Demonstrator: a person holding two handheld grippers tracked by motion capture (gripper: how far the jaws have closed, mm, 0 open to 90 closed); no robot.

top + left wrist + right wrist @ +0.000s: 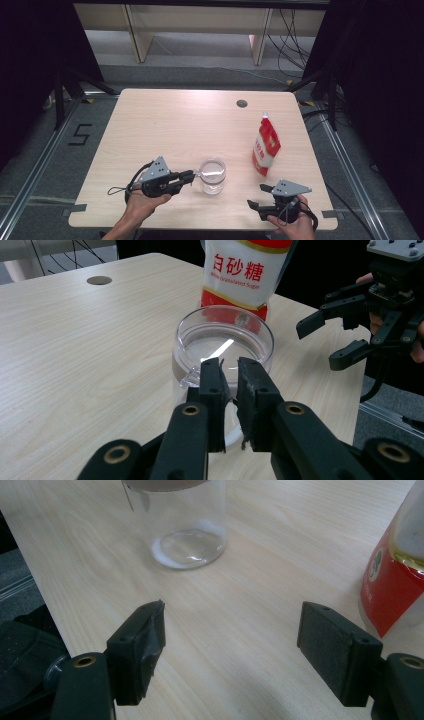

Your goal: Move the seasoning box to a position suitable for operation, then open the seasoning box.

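L gripper (192,174): jaws nearly closed, pinched on the handle at the near-left side of the glass mug (213,176). In the left gripper view (230,377) the two black pads sit close together w/ the clear handle between them, tips right at the mug (222,347) rim. Whether the pads press hard on the handle is tough to tell, but they look clamped. Gripper lies roughly level, pointing right twd the mug; L hand (145,200) holds it from below-left.

Mug: clear, upright, on the table (165,125) near the front edge, about mid-width. Something white lies in the bottom, seen thru the glass in the right gripper view (187,545).

R gripper (257,196): jaws wide apart, nothing between them. Held by R hand (292,222) at the front-right of the table, pointing left/fwd. In its own view (232,630) only bare tabletop lies between the pads; mug ahead-left, well apart; sugar bag (395,575) just off the right pad, not touching.

Sugar bag (265,145): red & white, upright, right of the mug, near but apart. In the left gripper view it stands (245,272) directly behind the mug, w/ the R gripper (325,342) off to the right.

Further out: dark round hole (242,103) in the tabletop nr the back edge.
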